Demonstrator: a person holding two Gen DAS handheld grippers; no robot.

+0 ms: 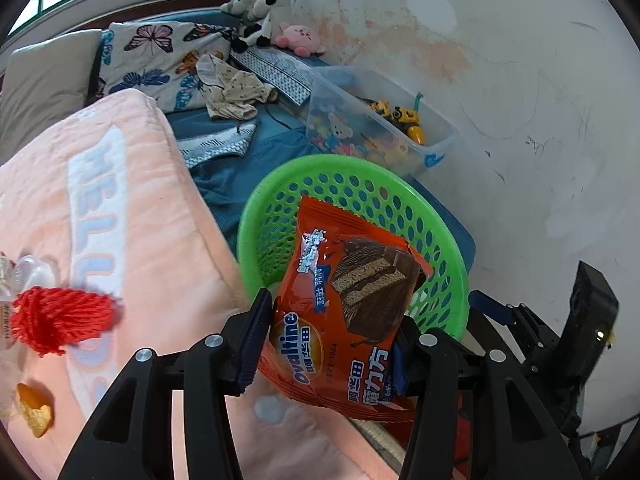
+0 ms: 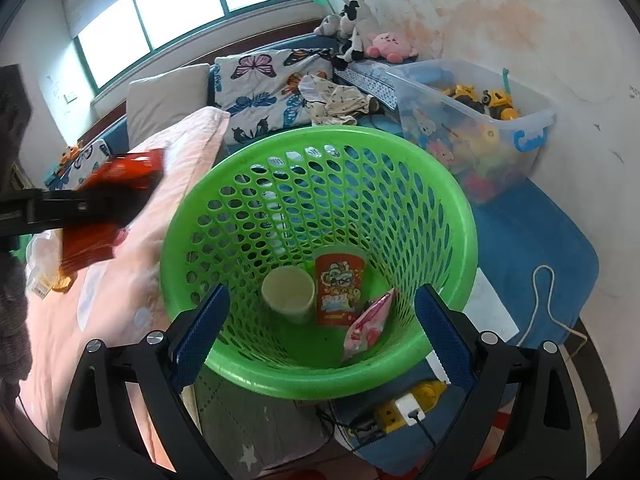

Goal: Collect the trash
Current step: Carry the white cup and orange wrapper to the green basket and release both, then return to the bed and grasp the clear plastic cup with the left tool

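Note:
My left gripper is shut on an orange Ovaltine snack wrapper, which stands upright between its blue pads, in front of the near rim of the green perforated basket. In the right wrist view the same wrapper and the left gripper show blurred at the left, beside the basket. My right gripper is open wide over the basket's near rim, with nothing between its fingers. In the basket lie a pale paper cup, a red cartoon cup and a pink wrapper.
A pink blanket covers the bed on the left, with a red tassel, clear plastic and orange peel on it. A clear toy box stands behind the basket by the wall. A yellow power strip and white cord lie nearby.

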